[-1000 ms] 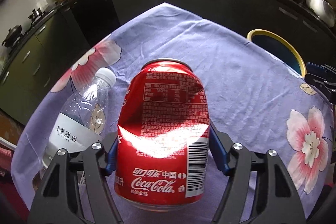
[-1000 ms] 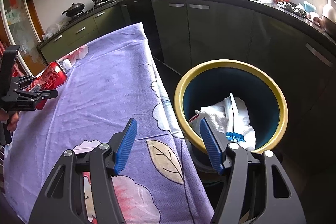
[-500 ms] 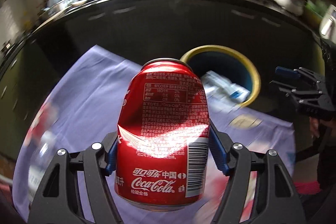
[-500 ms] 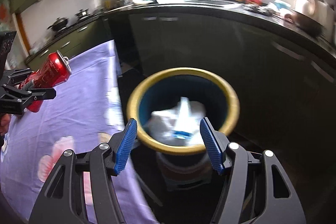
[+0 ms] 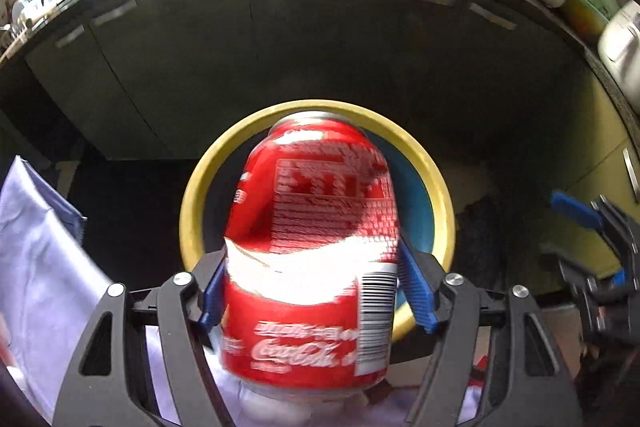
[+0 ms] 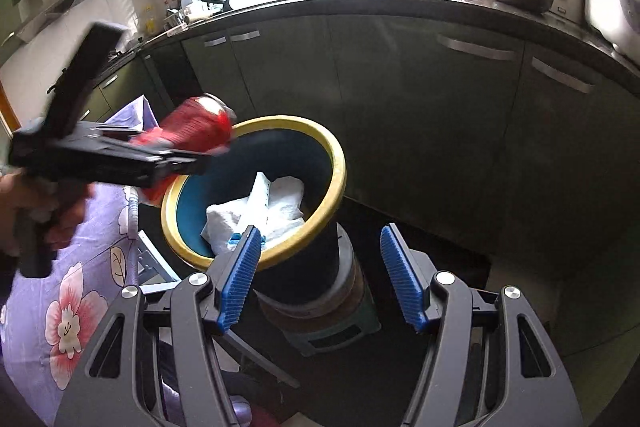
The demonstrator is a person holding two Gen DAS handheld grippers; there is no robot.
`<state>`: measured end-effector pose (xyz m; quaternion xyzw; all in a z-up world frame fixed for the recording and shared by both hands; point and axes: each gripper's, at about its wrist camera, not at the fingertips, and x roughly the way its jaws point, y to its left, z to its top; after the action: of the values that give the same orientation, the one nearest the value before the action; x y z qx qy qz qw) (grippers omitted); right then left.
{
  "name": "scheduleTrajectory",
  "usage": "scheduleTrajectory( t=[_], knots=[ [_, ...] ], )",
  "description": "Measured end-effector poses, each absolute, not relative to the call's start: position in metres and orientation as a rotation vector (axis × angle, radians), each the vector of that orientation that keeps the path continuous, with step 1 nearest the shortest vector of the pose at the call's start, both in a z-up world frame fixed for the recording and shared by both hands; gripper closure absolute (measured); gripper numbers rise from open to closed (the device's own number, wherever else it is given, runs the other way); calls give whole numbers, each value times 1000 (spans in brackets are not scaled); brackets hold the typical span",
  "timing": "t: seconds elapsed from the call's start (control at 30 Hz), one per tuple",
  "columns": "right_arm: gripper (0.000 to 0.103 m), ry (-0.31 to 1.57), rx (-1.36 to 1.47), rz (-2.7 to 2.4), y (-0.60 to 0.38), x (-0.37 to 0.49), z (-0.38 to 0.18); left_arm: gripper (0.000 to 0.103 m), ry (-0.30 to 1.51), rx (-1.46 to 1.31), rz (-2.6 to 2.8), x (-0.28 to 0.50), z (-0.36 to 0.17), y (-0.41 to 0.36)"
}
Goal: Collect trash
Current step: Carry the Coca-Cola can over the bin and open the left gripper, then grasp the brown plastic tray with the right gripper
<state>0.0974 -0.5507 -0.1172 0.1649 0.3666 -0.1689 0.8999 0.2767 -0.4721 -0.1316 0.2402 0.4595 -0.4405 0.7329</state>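
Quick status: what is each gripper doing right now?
Left gripper: shut on the red cola can, at the yellow-rimmed bin.
Right gripper: open, holding nothing.

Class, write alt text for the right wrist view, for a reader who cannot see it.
The left claw holds a red Coca-Cola can at the near rim of a yellow-rimmed blue bin that already contains white paper trash. The open, empty right claw is in the foreground, with a purple floral tablecloth at left and dark kitchen cabinets behind.
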Motion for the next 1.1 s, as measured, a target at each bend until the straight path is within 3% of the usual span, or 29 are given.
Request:
scheduleTrajectory(
  t=[0.23,0.5,0.8,1.1],
  knots=[
    [41,759,331,-316,-536,101,-115,27,963,397,-941,271,-109,-426],
    [41,772,289,-266,-509,117,-110,22,848,202,-833,233,-69,-277],
    [41,812,219,-128,-445,162,-104,20,833,107,-604,189,-84,-125],
    [41,855,111,208,-318,238,-81,18,838,19,-418,165,-100,-18]
  ],
)
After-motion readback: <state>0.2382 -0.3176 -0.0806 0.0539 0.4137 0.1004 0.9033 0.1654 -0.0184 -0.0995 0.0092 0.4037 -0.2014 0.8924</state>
